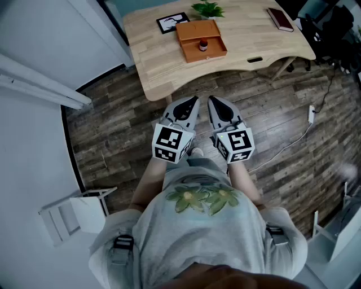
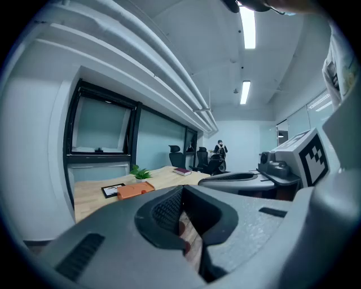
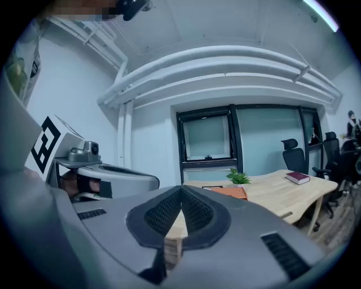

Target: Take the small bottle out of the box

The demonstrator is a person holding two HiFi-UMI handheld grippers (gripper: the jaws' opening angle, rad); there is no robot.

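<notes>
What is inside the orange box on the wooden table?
One small bottle with a reddish top stands in the open orange box. The rest of the box's floor looks bare. Its near wall could hide something low, and the bottle's contents cannot be made out.

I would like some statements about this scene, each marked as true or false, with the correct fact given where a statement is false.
1. The small bottle stands inside the orange box. True.
2. The right gripper holds the bottle. False: its jaws are together on nothing, and it is well short of the box.
3. The plant stands on the floor. False: it stands on the table, just beyond the box.
4. A dark red book lies on the right part of the table. True.
5. The left gripper is above the table. False: it is over the floor, short of the table's near edge, with its jaws shut.
</notes>
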